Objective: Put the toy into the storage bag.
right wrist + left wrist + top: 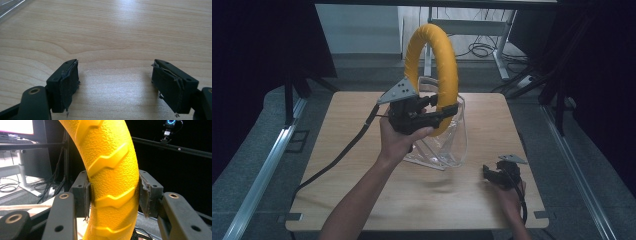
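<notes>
**Yellow ring held up over the clear bag**

The desk (362, 200) is my largest reference: a pale wood top, bare along its near edge and left side. Toward its far middle stands the clear plastic bag (452, 145), mouth up. Above it I hold the yellow ring (432, 65) upright in the air, its lower arc at the bag's mouth. My left tool (439, 107) is clamped on that lower arc, both pads pressed against the textured tread. My right tool (498, 174) rests near the desk's near right corner, jaws spread wide with nothing between them.

To do this well, I judge I should keep the ring vertical and centred over the opening, lowering slowly so it does not snag the rim. The bare left side gives room for swinging clear.
</notes>
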`<state>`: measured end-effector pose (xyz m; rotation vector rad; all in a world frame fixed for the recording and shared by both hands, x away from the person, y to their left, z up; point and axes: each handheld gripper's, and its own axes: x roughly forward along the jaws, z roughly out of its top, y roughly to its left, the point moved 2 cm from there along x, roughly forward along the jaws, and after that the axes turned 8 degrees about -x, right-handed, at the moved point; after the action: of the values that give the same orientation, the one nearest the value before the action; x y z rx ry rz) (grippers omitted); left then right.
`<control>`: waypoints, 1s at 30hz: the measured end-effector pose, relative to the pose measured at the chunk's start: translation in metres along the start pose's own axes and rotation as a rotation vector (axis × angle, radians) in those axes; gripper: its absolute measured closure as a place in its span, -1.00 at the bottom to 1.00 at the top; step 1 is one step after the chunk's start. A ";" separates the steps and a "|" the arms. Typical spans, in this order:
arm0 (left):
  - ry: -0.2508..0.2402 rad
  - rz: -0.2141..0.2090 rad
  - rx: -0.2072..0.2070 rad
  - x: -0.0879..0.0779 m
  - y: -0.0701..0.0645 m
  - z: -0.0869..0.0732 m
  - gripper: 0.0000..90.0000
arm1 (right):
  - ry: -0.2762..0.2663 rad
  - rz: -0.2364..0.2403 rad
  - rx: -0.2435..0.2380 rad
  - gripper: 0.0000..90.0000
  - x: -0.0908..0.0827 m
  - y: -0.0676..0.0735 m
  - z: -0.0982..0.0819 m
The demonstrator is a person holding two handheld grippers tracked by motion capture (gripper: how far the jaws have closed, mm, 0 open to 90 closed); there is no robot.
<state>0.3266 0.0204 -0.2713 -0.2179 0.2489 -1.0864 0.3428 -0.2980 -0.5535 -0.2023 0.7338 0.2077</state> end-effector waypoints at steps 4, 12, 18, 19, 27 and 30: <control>0.012 -0.004 -0.001 0.010 -0.001 0.000 0.13 | 0.000 0.000 0.000 -0.52 0.000 0.000 0.000; 0.010 -0.002 -0.003 0.016 -0.002 0.002 0.12 | 0.002 0.001 0.003 -0.52 0.000 0.000 0.000; 0.001 -0.011 0.021 0.016 -0.010 0.007 0.13 | 0.001 0.001 0.000 -0.52 0.000 0.000 0.000; -0.001 -0.014 0.020 0.016 -0.011 0.008 0.13 | 0.001 0.001 0.000 -0.52 0.000 0.000 0.000; 0.013 -0.028 0.024 0.025 -0.017 0.007 0.12 | 0.002 0.002 0.001 -0.52 0.000 0.000 0.000; 0.017 -0.034 0.016 0.031 -0.015 0.003 0.12 | 0.001 0.002 0.001 -0.52 0.000 0.000 0.000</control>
<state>0.3285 -0.0139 -0.2670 -0.1996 0.2527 -1.1236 0.3427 -0.2981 -0.5535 -0.2014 0.7351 0.2088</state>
